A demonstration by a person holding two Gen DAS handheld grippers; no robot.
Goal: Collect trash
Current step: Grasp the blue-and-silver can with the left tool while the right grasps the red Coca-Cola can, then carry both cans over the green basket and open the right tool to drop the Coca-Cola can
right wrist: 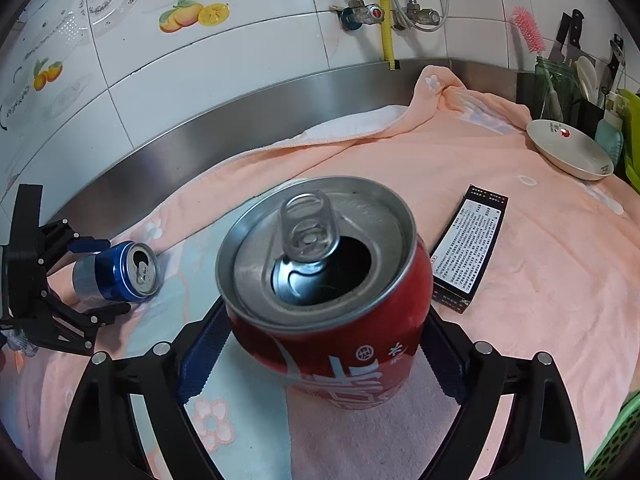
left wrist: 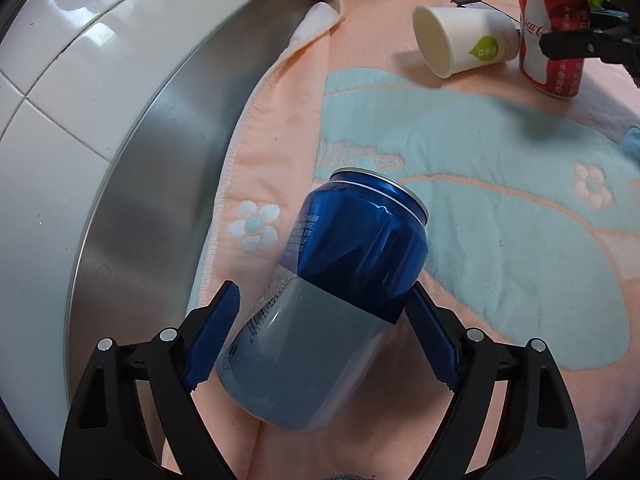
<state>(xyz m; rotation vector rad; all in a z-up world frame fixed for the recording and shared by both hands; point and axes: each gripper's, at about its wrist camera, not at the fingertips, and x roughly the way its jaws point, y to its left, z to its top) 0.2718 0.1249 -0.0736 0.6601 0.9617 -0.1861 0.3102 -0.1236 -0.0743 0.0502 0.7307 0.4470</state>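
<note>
Blue can (left wrist: 352,248), dented, grey-banded at its base, lies on its side between the left fingers (left wrist: 212,340), open top pointing away. Red cola can (right wrist: 332,288), opened, dented, stands tilted between the right fingers (right wrist: 200,356). White paper cup (left wrist: 460,40) lies tipped, far beyond the left fingertips.

White tiled wall (right wrist: 248,60) with fruit decals, steel backsplash (right wrist: 240,108), peach towel (right wrist: 520,280) over counter

My left gripper (left wrist: 320,332) straddles the blue can (left wrist: 340,264) lying on the peach towel (left wrist: 500,288), jaws wide. Ahead to the right, a tipped paper cup (left wrist: 460,40) lies beside a red can (left wrist: 550,32).
</note>
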